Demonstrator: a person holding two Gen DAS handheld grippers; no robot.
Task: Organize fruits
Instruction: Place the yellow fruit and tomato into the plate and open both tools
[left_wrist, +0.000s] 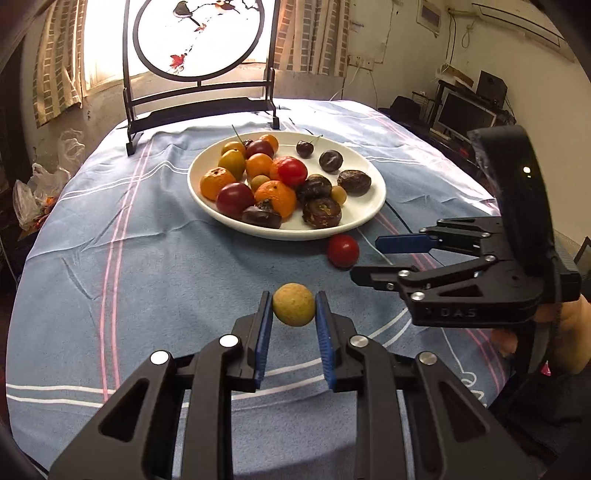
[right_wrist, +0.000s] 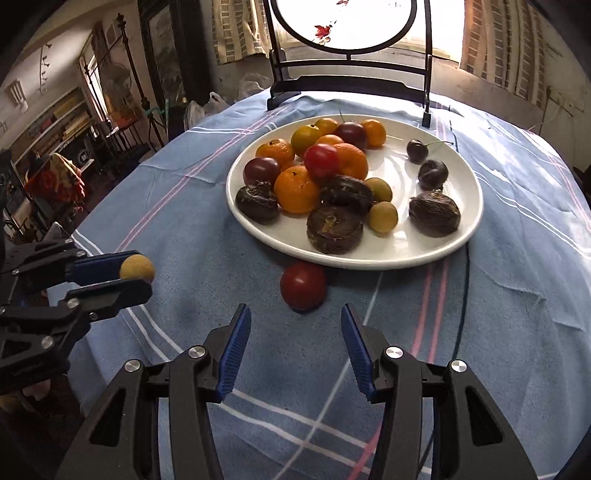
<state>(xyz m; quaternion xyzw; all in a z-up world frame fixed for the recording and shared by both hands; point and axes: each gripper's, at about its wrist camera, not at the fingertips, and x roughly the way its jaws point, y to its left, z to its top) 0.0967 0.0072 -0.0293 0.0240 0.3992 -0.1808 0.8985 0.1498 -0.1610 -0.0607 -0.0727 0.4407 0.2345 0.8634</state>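
Left wrist view: my left gripper (left_wrist: 293, 308) clamps a yellow longan (left_wrist: 293, 304) above the tablecloth; my right gripper (right_wrist: 295, 328) gapes behind the stray tomato (right_wrist: 303, 285) beside the nearly filled plate (right_wrist: 436, 254).

Red tomato (right_wrist: 303, 285) lies beside the heaped white plate (right_wrist: 436, 251).

A wide white ceramic plate (right_wrist: 458, 236) sits mid-worktop on the blue striped tablecloth (right_wrist: 498, 314), piled with fruit. Behind it stands a black-framed round painted screen (left_wrist: 201, 92). A red round tomato (right_wrist: 303, 286) lies on the cloth just before the plate's near rim, between plate and right tool (right_wrist: 295, 345).
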